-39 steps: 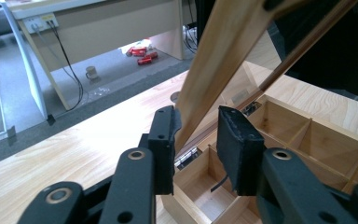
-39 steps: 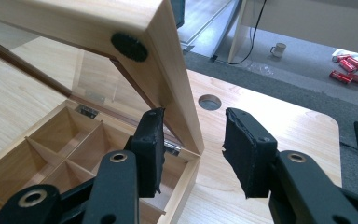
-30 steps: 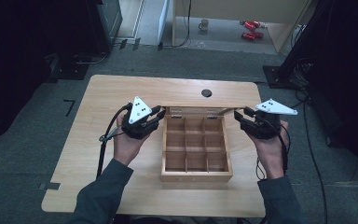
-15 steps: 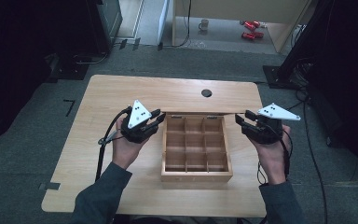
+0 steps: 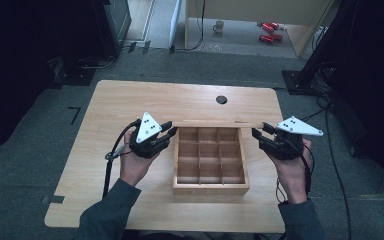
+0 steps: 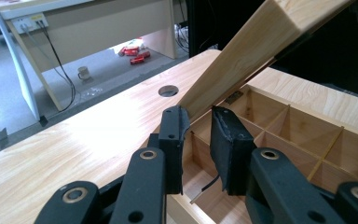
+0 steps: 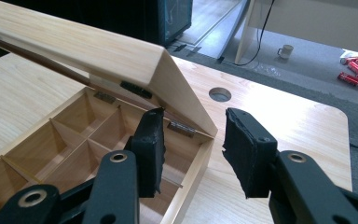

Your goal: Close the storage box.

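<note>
Nothing here you can actually read. The red cans (image 5: 266,31) on the floor past the table have some print on them, but it's way too small and blurry to make out (same story in the two gripper views). The mug (image 5: 219,25) beside them shows no legible mark. The grey plates on top of the grippers just carry a few dots, no letters or numbers. The wooden box (image 5: 210,156) and its lid (image 7: 88,51) are bare wood, no label or brand stamp.
</note>
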A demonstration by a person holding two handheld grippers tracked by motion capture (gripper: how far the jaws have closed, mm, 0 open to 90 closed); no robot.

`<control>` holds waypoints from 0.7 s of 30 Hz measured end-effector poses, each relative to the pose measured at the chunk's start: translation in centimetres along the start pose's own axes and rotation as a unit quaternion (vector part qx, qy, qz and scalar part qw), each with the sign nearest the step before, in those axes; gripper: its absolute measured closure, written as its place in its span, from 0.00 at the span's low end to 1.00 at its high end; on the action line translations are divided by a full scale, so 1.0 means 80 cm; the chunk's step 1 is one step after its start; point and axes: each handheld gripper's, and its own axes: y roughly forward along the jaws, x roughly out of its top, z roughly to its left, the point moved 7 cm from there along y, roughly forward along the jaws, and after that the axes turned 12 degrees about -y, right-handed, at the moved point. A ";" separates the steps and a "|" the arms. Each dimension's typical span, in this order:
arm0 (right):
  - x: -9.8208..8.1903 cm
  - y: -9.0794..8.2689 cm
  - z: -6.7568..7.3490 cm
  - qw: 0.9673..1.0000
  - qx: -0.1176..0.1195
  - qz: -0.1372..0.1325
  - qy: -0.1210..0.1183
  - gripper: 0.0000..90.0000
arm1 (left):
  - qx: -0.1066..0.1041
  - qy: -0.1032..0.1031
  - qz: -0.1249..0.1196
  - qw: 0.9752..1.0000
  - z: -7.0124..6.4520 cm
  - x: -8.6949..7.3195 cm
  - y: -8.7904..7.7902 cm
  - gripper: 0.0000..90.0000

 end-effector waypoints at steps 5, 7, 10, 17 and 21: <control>-0.003 -0.005 0.003 1.000 0.002 -0.003 0.003 0.64 | -0.001 0.001 0.001 1.000 -0.001 -0.003 -0.001 0.83; -0.004 -0.008 0.005 1.000 0.004 -0.004 0.003 0.64 | 0.000 0.002 0.002 1.000 -0.002 -0.005 -0.002 0.83; -0.005 -0.011 0.009 1.000 0.006 -0.005 0.000 0.64 | 0.004 0.010 0.004 1.000 -0.004 -0.007 -0.003 0.82; -0.008 -0.022 0.016 1.000 0.010 -0.009 -0.001 0.64 | -0.002 0.006 0.006 1.000 -0.006 -0.013 -0.004 0.82; -0.007 -0.029 0.020 1.000 0.010 -0.014 -0.002 0.64 | -0.003 0.005 0.006 1.000 -0.007 -0.016 -0.005 0.82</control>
